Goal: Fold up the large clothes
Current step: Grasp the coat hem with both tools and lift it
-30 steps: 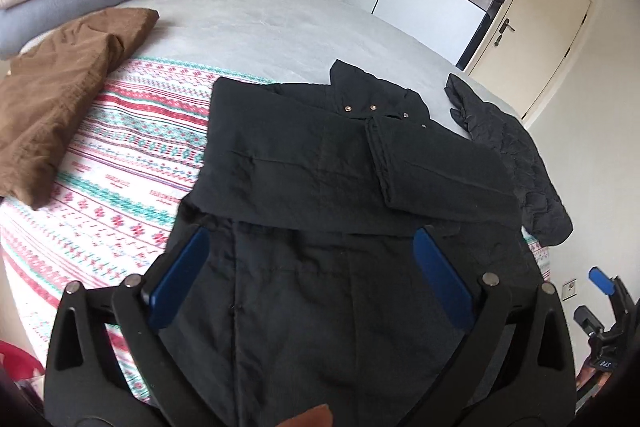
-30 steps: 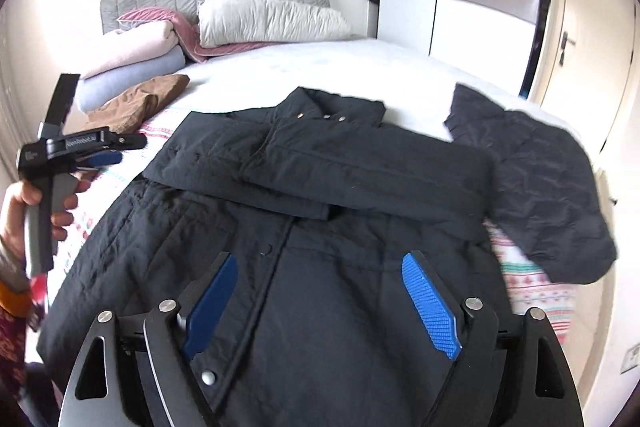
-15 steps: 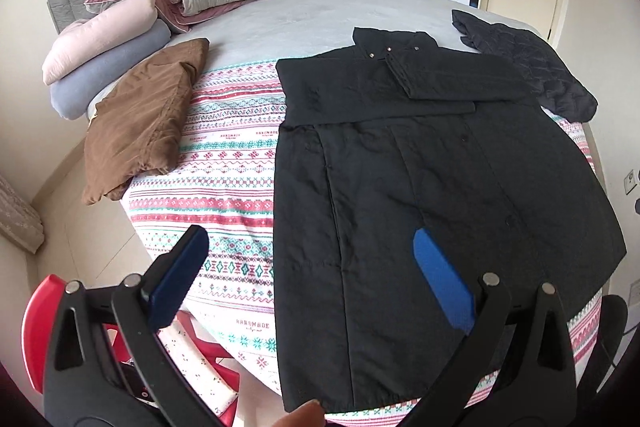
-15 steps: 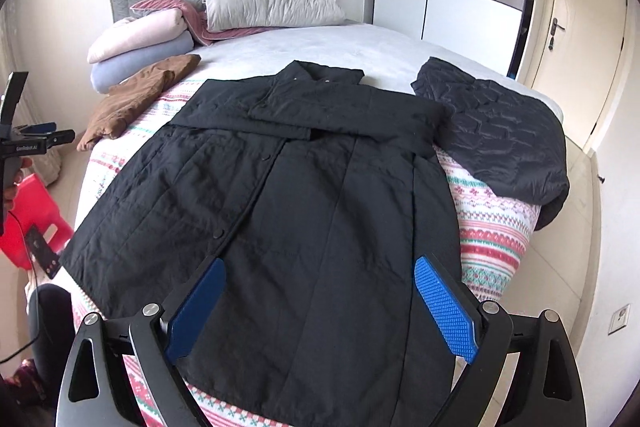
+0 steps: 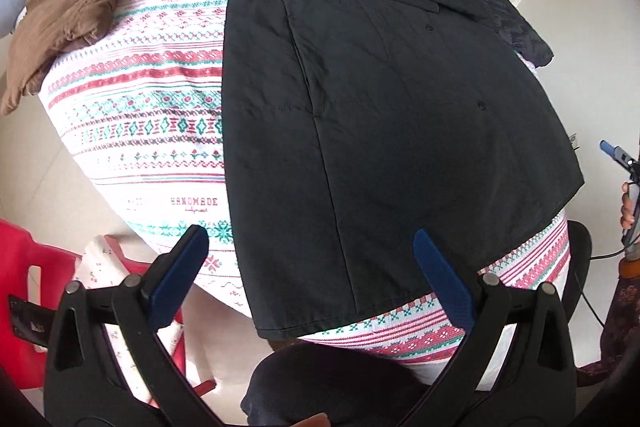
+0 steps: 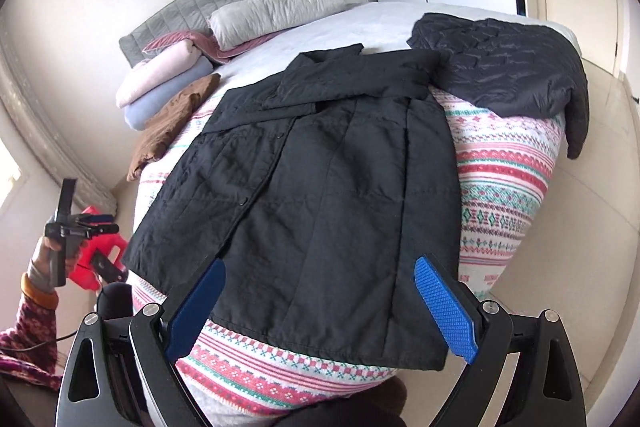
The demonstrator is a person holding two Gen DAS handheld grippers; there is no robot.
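A long black quilted coat (image 5: 380, 115) lies flat on the patterned bedspread (image 5: 160, 99), sleeves folded across its chest, hem toward me. It also shows in the right wrist view (image 6: 320, 187). My left gripper (image 5: 316, 267) is open and empty, hovering above the hem's left corner near the bed's foot. My right gripper (image 6: 320, 303) is open and empty, above the hem's right part. The left gripper (image 6: 86, 223) also shows far left in the right wrist view, off the bed's side.
A brown garment (image 5: 76, 3) lies at the bed's left. A dark quilted jacket (image 6: 508, 71) lies at the right edge. Folded blankets and pillows (image 6: 224, 35) sit by the headboard. A red stool (image 5: 28, 291) stands on the floor at left.
Both grippers have pulled back from over the coat's chest to the foot of the bed, above the hem. Both stayed open and empty.
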